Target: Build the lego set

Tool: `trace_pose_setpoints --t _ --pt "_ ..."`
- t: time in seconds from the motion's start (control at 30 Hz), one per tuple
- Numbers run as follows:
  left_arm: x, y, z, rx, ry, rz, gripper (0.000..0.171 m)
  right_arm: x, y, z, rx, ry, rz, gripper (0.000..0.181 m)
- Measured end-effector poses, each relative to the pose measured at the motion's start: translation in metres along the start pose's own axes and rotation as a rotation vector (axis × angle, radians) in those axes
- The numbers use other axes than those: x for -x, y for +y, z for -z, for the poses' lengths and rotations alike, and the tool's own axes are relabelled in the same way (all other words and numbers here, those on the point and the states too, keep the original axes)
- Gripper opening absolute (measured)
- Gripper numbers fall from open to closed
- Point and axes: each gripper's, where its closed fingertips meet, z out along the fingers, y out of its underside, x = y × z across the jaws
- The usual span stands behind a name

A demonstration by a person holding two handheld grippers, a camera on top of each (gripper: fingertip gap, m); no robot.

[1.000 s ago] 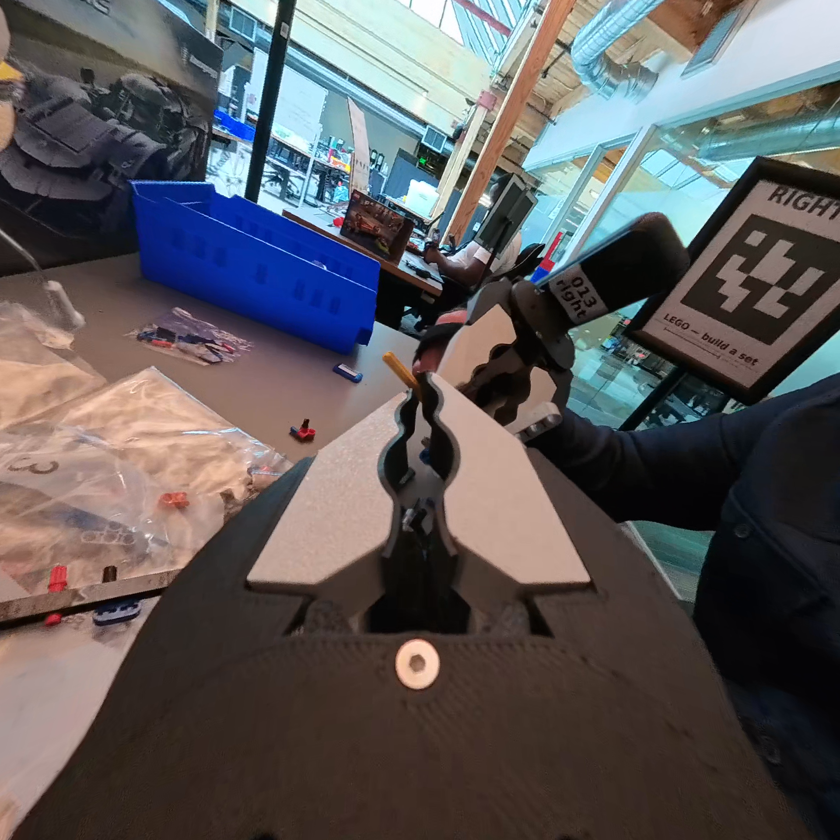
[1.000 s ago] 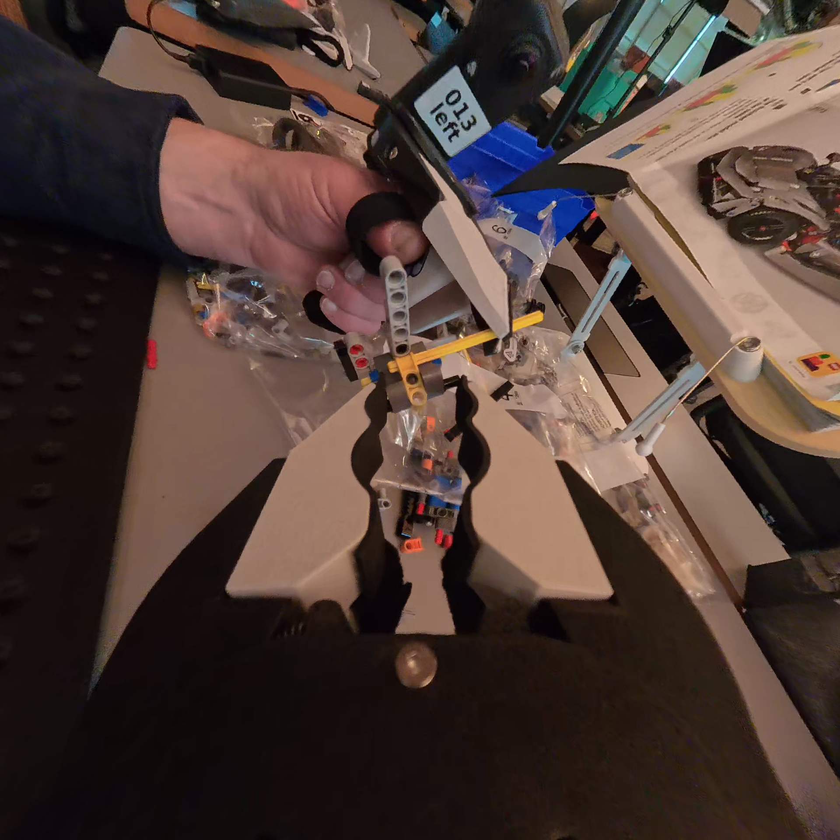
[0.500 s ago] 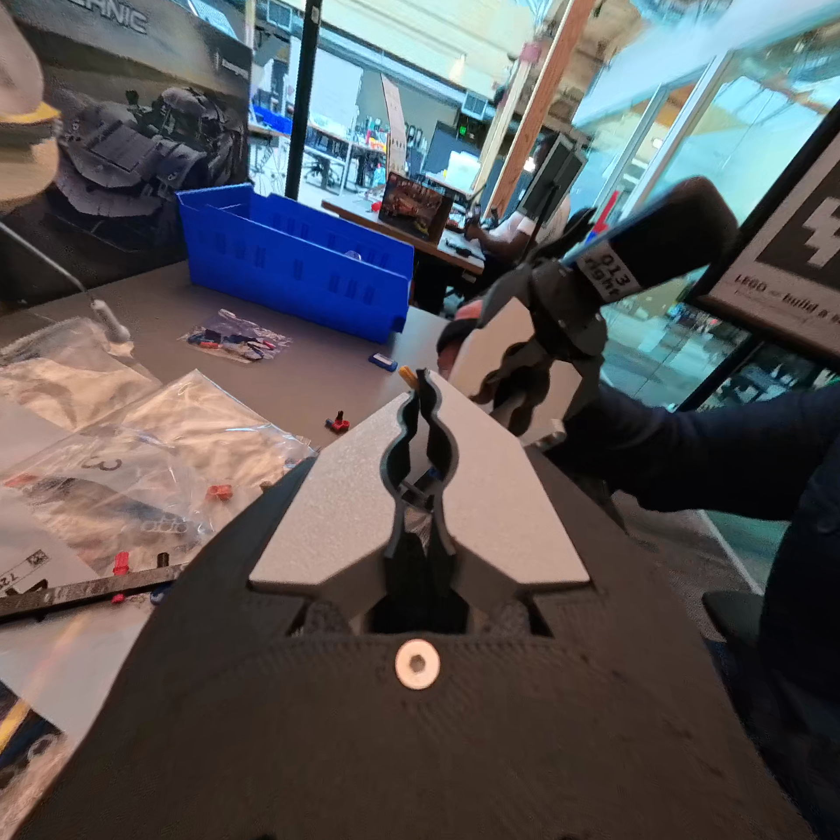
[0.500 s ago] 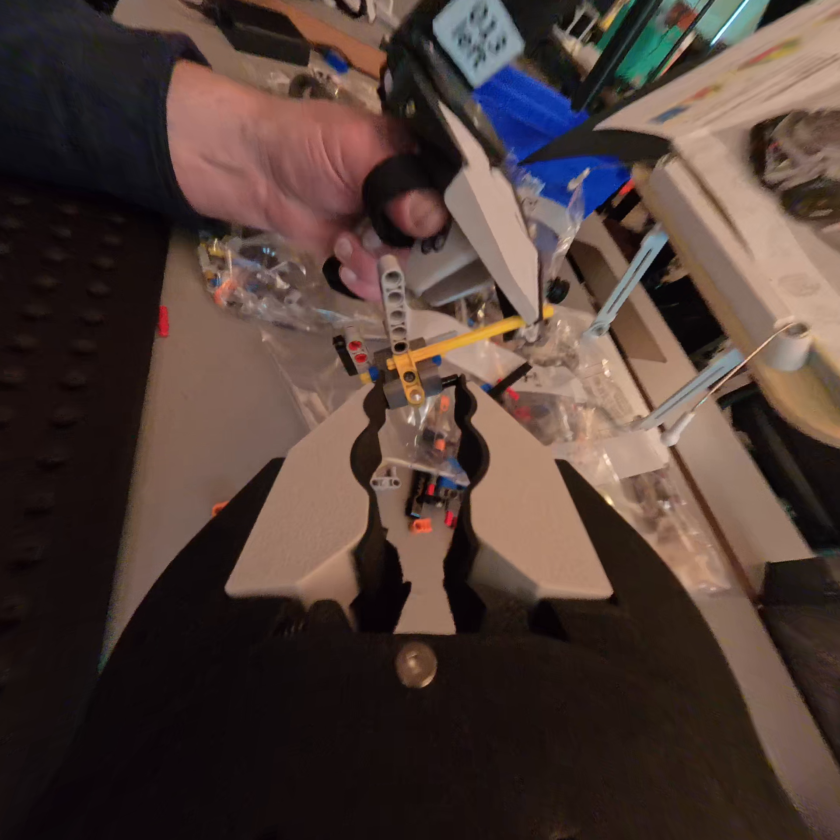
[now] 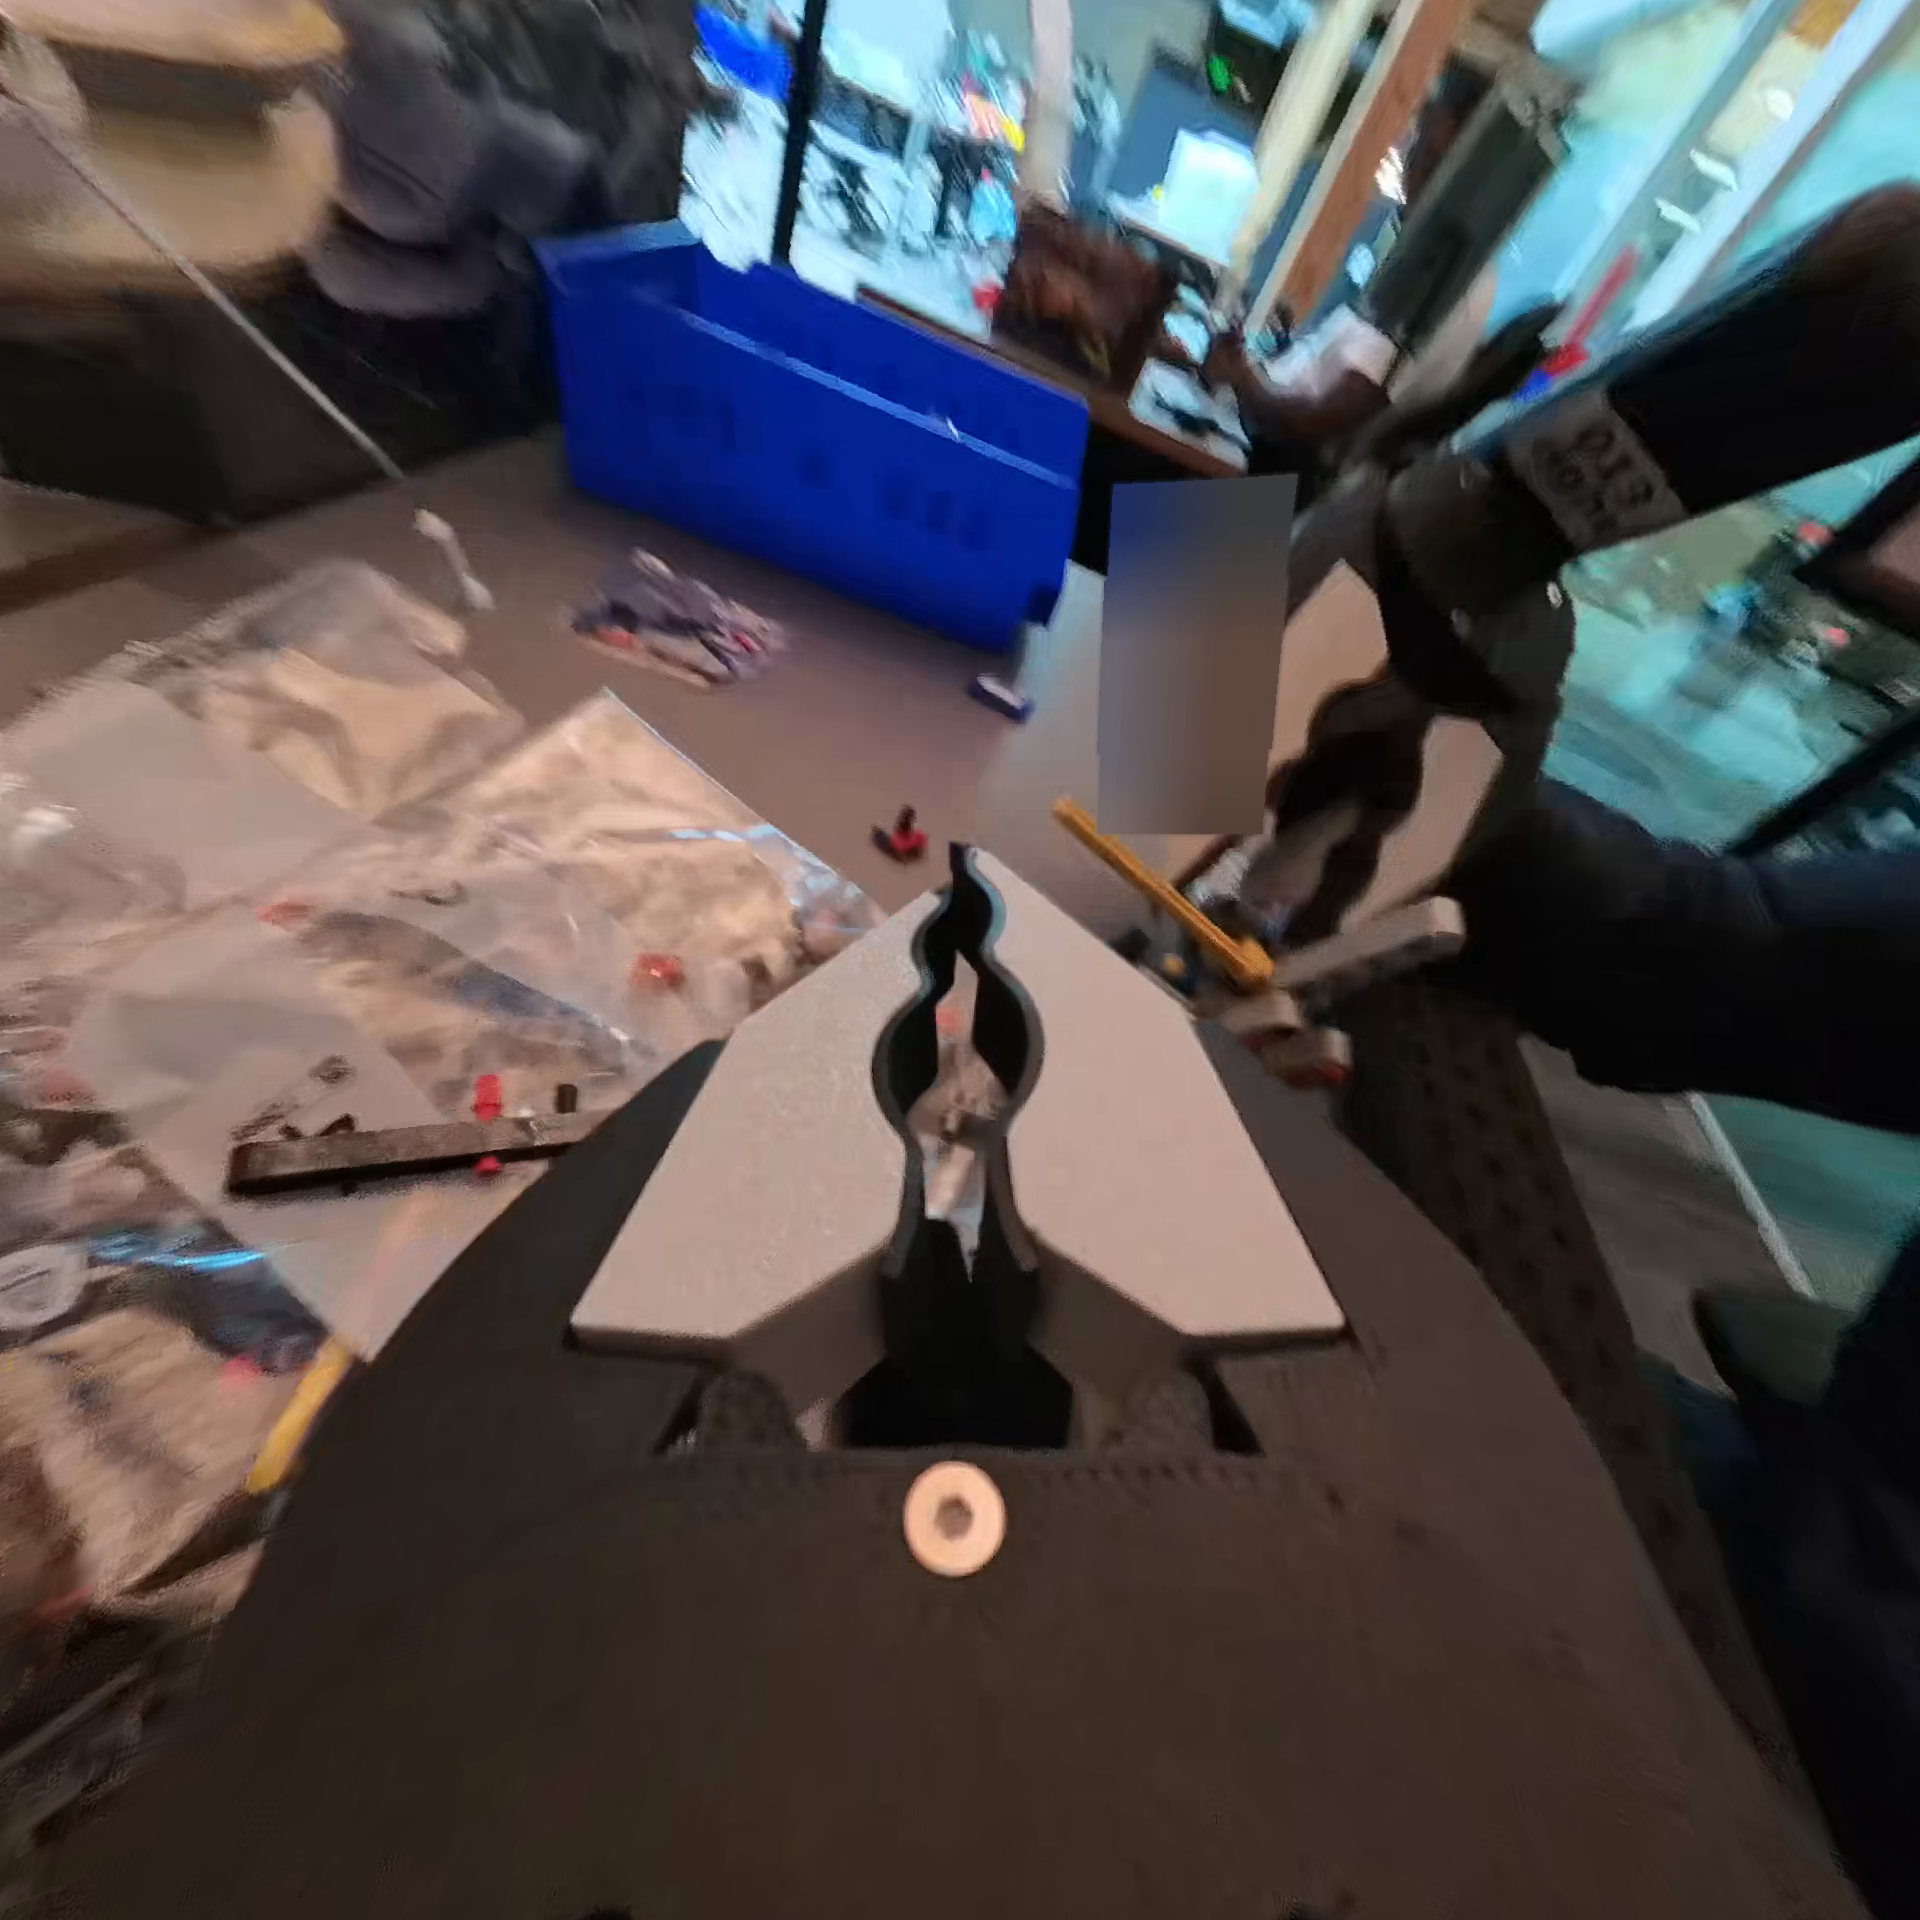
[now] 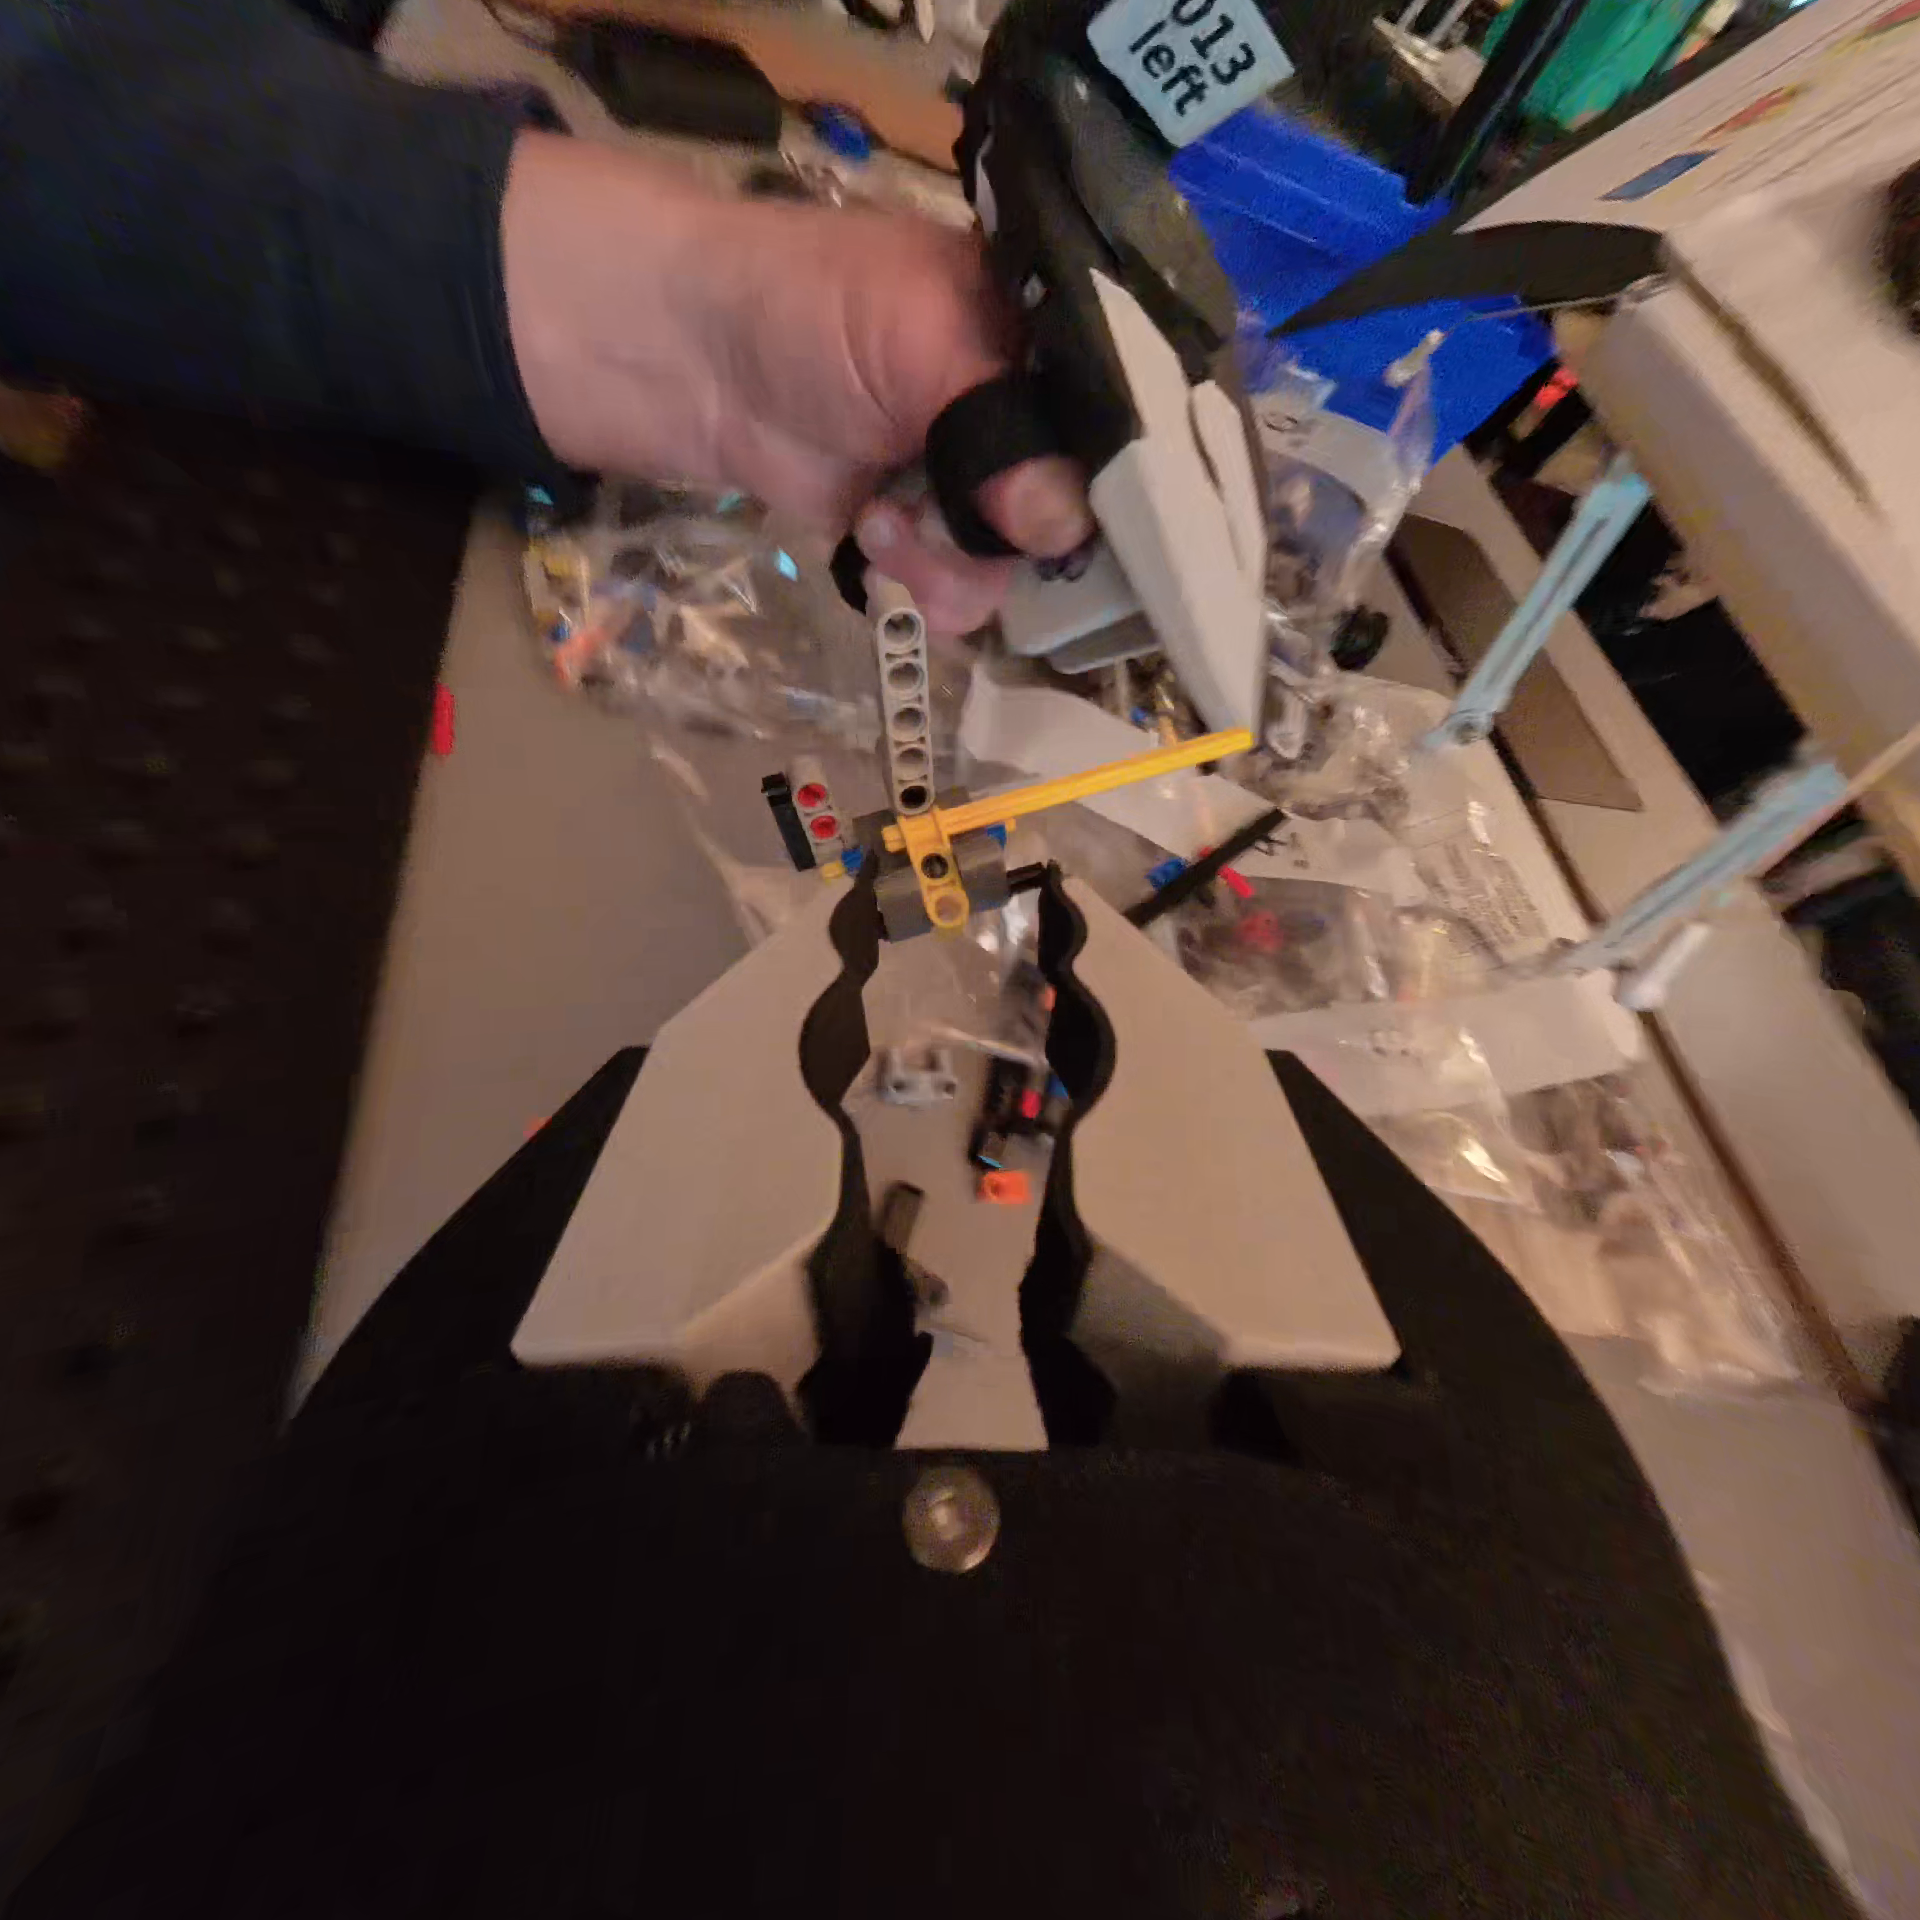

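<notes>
- Right gripper point(image 6: 951, 888) clamped on the assembly point(image 6: 928, 871) by its dark grey block, above the table point(image 6: 561, 914)
- Assembly: grey beam point(image 6: 902, 707) standing up from the block, yellow axle point(image 6: 1081, 781) sticking out sideways toward the left gripper point(image 6: 1236, 717)
- Left gripper's jaws nearly closed, tips close to meeting; nothing between them in its own view; tip near the axle end, contact not clear
- Judgement: light, rigid plastic, smooth; joints are friction-fit, so side load on axle or beam could pop or twist them
- Best hold is the block; axle suits only a light pinch
- Bags point(image 5: 436, 883) of loose parts and a blue bin point(image 5: 810, 457) beyond
</notes>
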Motion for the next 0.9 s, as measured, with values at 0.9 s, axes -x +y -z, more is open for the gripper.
trace_pose_setpoints --t 0.9 --pt "-0.037 0.011 -0.024 0.119 -0.022 -0.371 0.022 -0.021 -0.033 0.035 -0.278 0.051 -0.080 0.040"
